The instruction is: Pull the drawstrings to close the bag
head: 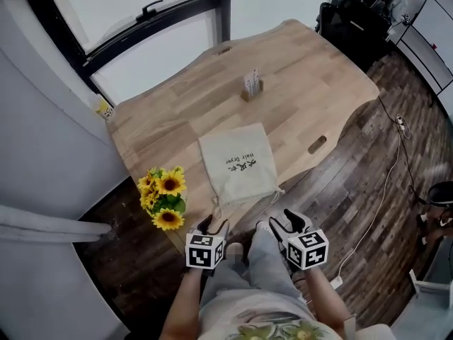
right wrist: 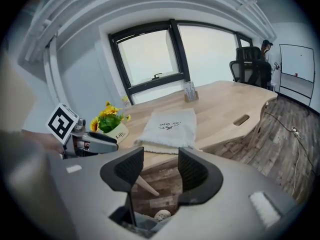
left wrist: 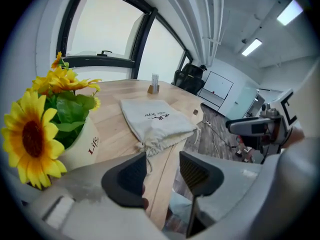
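Cloth bag (head: 237,163) faces you mouth-first, so your left gripper (head: 214,227) and right gripper (head: 284,224) hang near it, spread empty, ready for its drawstrings (head: 215,204).

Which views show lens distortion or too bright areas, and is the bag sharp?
Head view: window washed out white, bag sharp, table edges mildly curved. Left gripper view: strong fisheye, dark corners, panes overexposed. Right gripper view: fisheye bends the window frame, panes also overexposed.
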The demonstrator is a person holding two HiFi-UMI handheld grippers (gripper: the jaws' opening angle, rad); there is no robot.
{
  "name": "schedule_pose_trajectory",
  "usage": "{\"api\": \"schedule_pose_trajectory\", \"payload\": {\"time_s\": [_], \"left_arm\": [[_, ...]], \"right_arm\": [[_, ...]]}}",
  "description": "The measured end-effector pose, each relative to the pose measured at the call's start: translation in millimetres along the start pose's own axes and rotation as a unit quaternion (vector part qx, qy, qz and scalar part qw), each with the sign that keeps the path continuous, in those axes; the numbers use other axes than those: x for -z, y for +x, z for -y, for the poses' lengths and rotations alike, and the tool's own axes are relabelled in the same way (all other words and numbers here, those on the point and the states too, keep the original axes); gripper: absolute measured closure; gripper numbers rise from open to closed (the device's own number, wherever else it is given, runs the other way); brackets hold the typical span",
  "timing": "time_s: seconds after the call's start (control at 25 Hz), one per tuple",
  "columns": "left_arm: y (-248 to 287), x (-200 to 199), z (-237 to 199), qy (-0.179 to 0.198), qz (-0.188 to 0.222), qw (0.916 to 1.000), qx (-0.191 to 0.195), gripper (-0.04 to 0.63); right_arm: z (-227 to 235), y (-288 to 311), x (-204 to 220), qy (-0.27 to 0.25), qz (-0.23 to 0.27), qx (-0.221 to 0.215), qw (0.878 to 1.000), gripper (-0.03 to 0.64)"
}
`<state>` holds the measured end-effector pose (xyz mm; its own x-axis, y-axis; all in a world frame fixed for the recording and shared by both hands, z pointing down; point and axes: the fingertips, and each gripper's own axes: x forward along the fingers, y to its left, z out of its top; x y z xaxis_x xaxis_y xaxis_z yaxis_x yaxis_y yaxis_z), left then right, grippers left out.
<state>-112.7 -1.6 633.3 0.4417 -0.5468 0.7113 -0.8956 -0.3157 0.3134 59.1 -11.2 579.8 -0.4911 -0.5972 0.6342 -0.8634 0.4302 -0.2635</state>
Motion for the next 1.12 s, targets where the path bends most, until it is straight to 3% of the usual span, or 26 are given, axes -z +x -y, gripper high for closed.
{"api": "schedule_pose_trajectory", "payload": {"time_s": [0.52,0.72,1.12], "left_arm": [[31,10,-14,-0.019,-0.051,0.9982,-0.024,0.374],[37,18,-19,-0.029,-0.059,0.9972,-0.035,0.374],[50,27,-28,-0.036,-0.085,0.995,-0.039,0.374]], "right_arm": [[23,49,17,0.003,-0.064,-0.05,0.997,0.397],[34,67,34,0.032,-0.083,-0.053,0.995,0.396],[52,102,44,0.085,-0.072,-0.048,0.993,0.402]]}}
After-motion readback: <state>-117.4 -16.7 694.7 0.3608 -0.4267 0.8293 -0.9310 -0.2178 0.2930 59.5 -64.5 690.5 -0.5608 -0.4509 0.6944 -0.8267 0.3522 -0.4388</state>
